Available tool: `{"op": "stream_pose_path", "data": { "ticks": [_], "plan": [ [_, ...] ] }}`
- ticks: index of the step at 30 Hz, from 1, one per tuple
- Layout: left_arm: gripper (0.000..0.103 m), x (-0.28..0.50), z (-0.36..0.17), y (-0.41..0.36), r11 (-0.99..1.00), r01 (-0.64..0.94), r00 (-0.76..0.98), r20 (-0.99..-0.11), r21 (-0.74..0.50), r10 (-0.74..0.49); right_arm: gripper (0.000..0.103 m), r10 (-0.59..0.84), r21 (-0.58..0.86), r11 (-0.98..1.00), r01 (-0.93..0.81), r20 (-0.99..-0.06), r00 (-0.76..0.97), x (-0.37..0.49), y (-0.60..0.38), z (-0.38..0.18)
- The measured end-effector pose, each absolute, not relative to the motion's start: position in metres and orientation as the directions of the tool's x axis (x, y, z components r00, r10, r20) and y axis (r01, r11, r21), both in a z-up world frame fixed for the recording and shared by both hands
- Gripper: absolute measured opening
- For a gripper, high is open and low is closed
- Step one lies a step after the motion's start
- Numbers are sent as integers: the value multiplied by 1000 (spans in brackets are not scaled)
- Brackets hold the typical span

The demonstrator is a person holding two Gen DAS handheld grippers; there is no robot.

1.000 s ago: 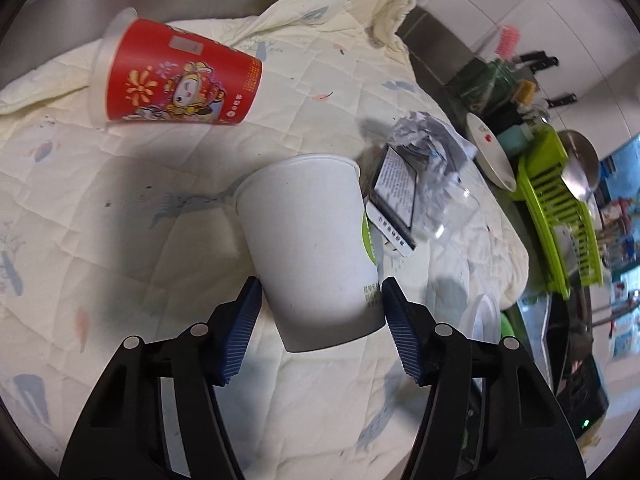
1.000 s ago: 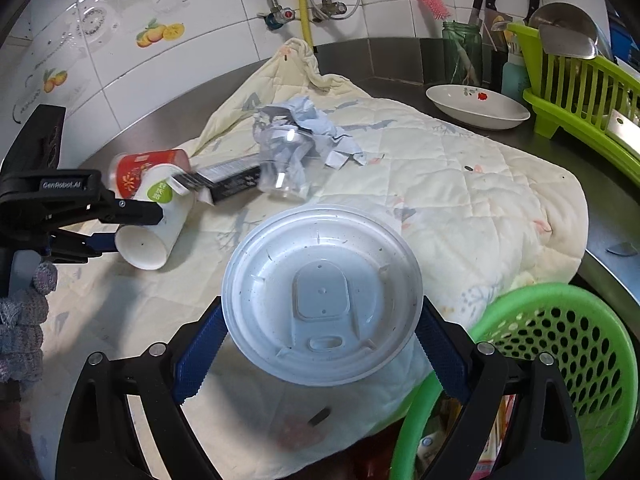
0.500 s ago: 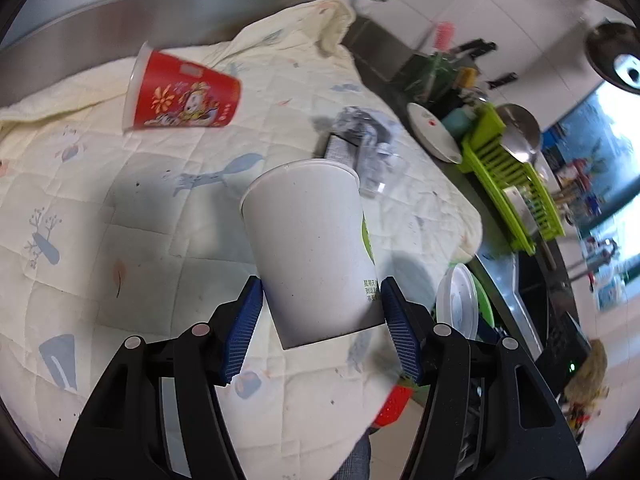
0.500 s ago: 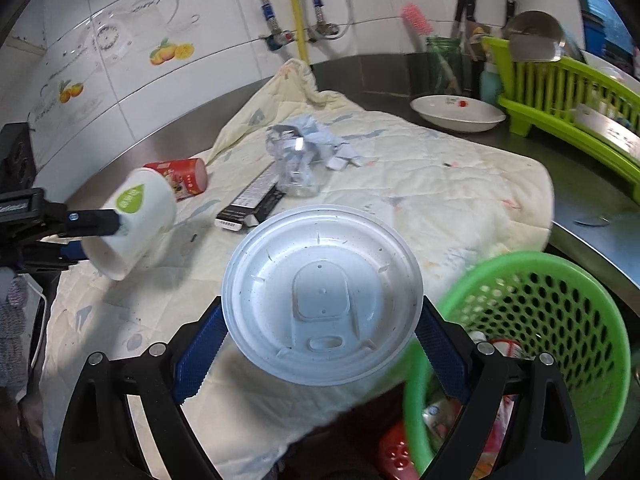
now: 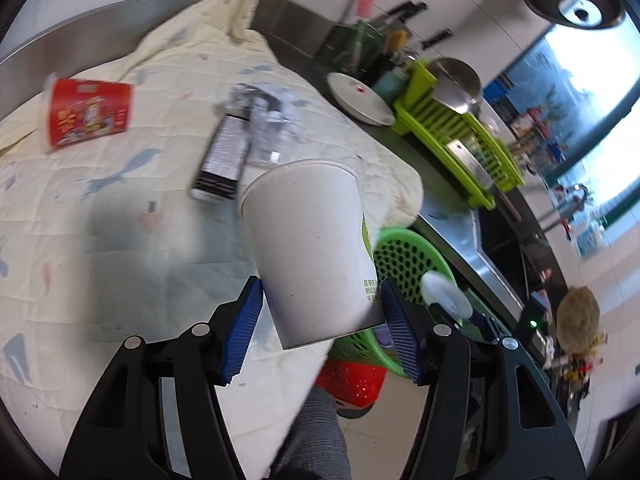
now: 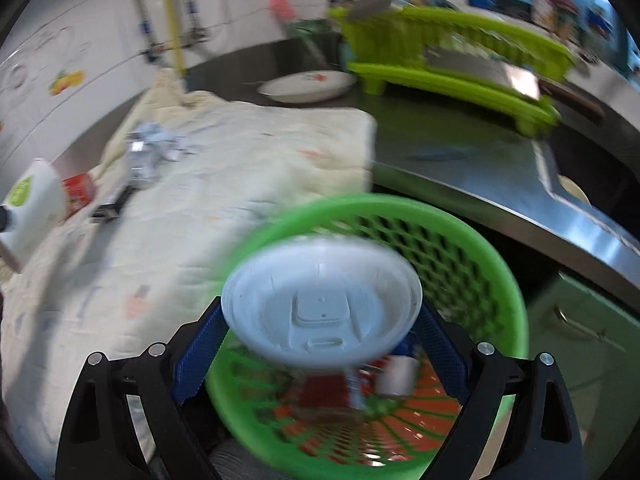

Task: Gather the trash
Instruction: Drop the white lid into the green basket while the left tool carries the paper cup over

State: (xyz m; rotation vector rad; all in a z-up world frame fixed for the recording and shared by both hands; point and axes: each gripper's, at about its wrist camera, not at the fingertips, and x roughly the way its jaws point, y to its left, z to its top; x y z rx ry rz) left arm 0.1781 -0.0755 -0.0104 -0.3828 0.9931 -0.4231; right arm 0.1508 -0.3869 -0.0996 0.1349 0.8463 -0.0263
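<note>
My left gripper (image 5: 320,320) is shut on a white paper cup (image 5: 308,248) with a green logo, held near its base, rim pointing away, above the edge of the cream quilt (image 5: 120,220). The cup (image 6: 28,208) also shows at the left edge of the right wrist view. My right gripper (image 6: 320,344) is shut on a round white plastic lid (image 6: 320,316), held flat over the green mesh basket (image 6: 480,264). That basket (image 5: 404,256) sits below the quilt's edge, with the lid (image 5: 444,292) over it. On the quilt lie a red printed cup (image 5: 88,114), a dark box (image 5: 224,156) and crumpled wrappers (image 5: 268,120).
A steel counter (image 6: 480,168) runs to the right, bearing a white dish (image 6: 308,86) and a lime dish rack (image 6: 452,64). A red basket (image 5: 352,384) sits on the floor under the green one. A grey trouser leg (image 5: 312,436) shows below.
Both grippers have swung right, off the quilt's middle toward the green basket. The lid now hangs over the basket. The cup has risen and come to the quilt's edge.
</note>
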Motion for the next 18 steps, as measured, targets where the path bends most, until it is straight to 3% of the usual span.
{"op": "stream_pose_path", "data": {
  "ticks": [6,18],
  "plan": [
    [60,182,-10,-118,846,231,437,-726,-480,-531,89,0,139,976,168,-772,636,142,-433,-119],
    [60,186,-27,-211,816,352,319,-761,-458,-565,89,-4,155,972,175,-739,674,111,-452,-104]
  ]
}}
